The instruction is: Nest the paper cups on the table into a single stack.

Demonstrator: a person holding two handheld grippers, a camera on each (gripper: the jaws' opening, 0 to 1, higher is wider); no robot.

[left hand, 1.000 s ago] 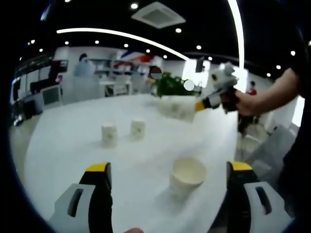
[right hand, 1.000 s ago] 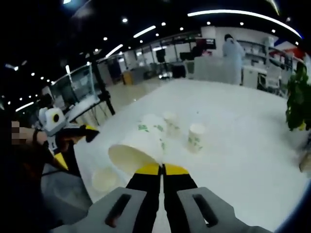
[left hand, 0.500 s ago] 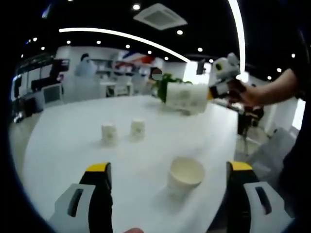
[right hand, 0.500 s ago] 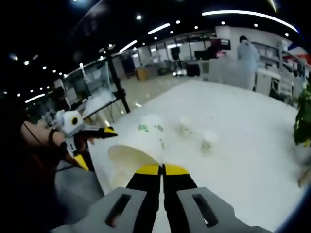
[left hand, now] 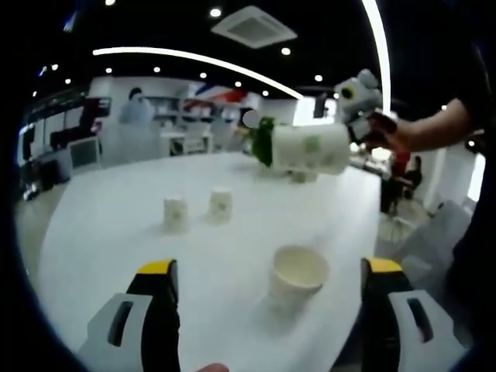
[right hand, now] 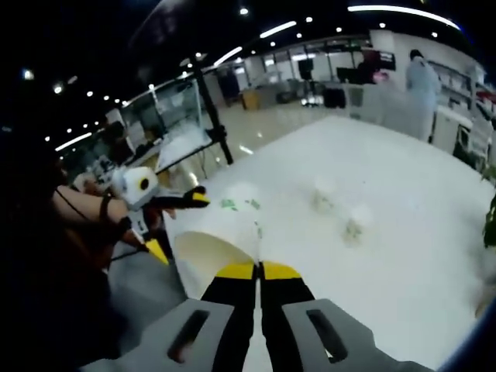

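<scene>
Four paper cups are showing: the right tool, jaws clenched, is pinching one held cup in the air; three are standing on the white table. The left tool is hanging released behind the upright cup.

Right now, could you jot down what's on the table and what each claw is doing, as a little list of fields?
Setting: white table in a large lit hall
Held cup: paper cup lying sideways in the air, pinched at its rim by the right claw
Right claw: shut on that cup
Left claw: open, holding nothing, low over the table
Near cup: upright, mouth up, between the left claw's jaws but untouched
Far cups: two, standing apart, side by side
Stack: none yet
</scene>
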